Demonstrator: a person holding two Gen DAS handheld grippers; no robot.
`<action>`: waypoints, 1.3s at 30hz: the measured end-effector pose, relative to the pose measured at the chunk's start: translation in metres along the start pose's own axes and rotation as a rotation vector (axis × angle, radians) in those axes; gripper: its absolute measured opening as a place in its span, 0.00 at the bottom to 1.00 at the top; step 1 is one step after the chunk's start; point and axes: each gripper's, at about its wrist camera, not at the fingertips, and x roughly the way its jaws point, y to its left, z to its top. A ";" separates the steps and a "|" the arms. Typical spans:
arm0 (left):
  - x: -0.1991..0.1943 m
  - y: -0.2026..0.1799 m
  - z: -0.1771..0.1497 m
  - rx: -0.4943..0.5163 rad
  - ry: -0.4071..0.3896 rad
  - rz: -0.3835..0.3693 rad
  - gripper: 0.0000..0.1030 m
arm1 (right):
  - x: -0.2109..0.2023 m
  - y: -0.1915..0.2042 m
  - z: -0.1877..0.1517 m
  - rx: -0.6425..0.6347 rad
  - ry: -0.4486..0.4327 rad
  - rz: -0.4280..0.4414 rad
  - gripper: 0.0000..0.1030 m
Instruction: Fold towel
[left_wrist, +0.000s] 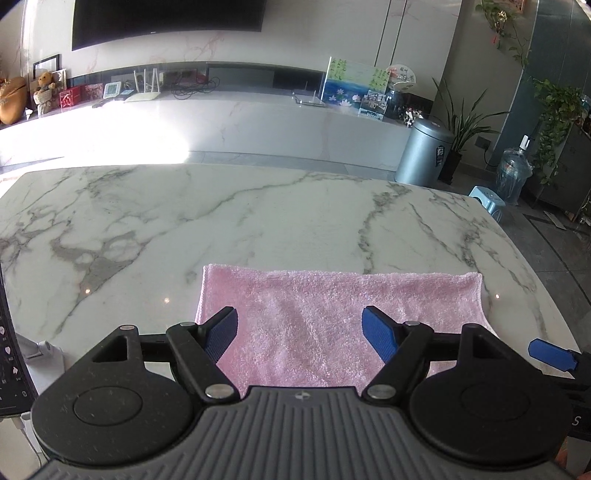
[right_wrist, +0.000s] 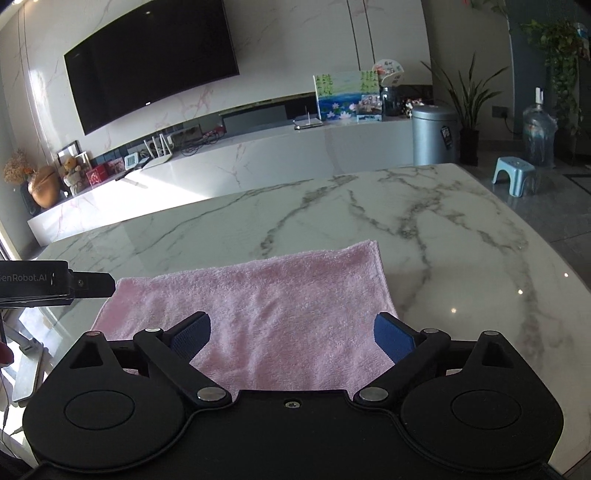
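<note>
A pink towel (left_wrist: 332, 314) lies flat on the white marble table (left_wrist: 184, 221), near the front edge. It also shows in the right wrist view (right_wrist: 280, 306). My left gripper (left_wrist: 299, 325) is open, its blue pads spread wide above the towel's near part, holding nothing. My right gripper (right_wrist: 291, 332) is open too, above the towel's near right part, empty. The right gripper's blue fingertip (left_wrist: 552, 354) shows at the right edge of the left wrist view. The left gripper's body (right_wrist: 55, 282) shows at the left edge of the right wrist view.
Beyond the table stand a long white TV cabinet (left_wrist: 258, 122) with small items, a grey bin (left_wrist: 423, 155), a blue stool (right_wrist: 513, 173), a water bottle (right_wrist: 539, 133) and potted plants (left_wrist: 465, 125). A dark device (left_wrist: 11, 362) sits at the table's left edge.
</note>
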 end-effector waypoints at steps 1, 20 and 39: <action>0.007 -0.007 -0.002 0.002 0.011 0.012 0.71 | 0.004 0.001 -0.001 -0.009 0.012 -0.003 0.92; -0.015 0.088 -0.074 0.068 0.204 0.113 0.71 | 0.032 0.019 -0.027 -0.108 0.203 -0.004 0.92; -0.138 0.301 -0.107 0.149 0.259 0.089 0.71 | 0.017 0.018 -0.046 -0.146 0.236 -0.009 0.92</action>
